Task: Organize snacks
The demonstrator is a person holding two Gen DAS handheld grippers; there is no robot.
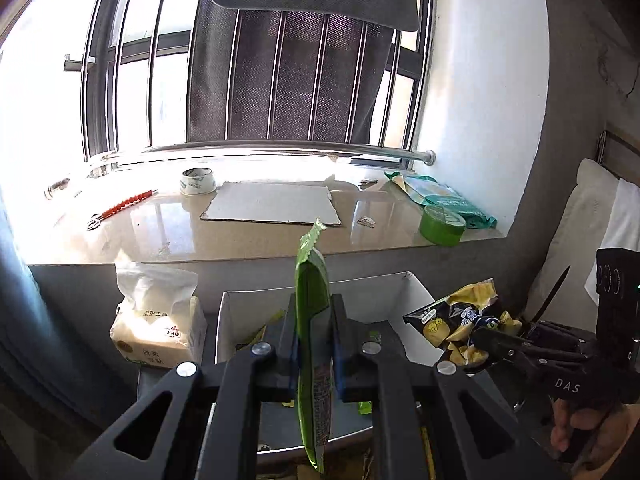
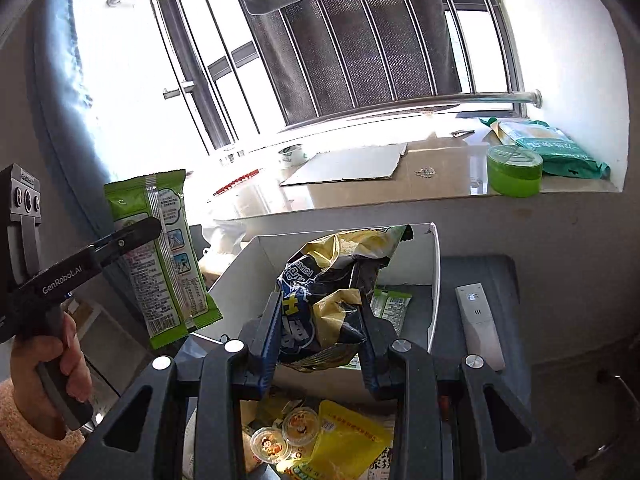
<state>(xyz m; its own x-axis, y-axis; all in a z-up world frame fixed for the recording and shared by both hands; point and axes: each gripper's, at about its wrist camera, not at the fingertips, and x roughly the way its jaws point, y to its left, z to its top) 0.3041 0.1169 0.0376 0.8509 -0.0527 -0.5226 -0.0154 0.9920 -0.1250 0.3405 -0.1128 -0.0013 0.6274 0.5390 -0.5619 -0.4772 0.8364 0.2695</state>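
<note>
My left gripper (image 1: 314, 344) is shut on a flat green snack packet (image 1: 313, 344), held edge-on and upright above a white open box (image 1: 240, 312). The right wrist view shows that green packet (image 2: 164, 256) broadside at the left, pinched by the left gripper (image 2: 154, 230) in a person's hand. My right gripper (image 2: 320, 328) is shut on a crumpled black-and-yellow chip bag (image 2: 320, 292), held over the white box (image 2: 434, 264). The chip bag (image 1: 460, 324) and right gripper (image 1: 478, 338) appear at the right of the left wrist view. A small green packet (image 2: 390, 304) lies inside the box.
A tissue pack (image 1: 156, 328) stands left of the box. On the windowsill (image 1: 240, 240) lie cardboard (image 1: 272, 208), a green tape roll (image 1: 442, 224), a white tape roll (image 1: 196, 180) and a teal bag (image 1: 444, 196). A grey remote (image 2: 478, 324) lies right of the box. Yellow packets and jelly cups (image 2: 300, 428) lie below.
</note>
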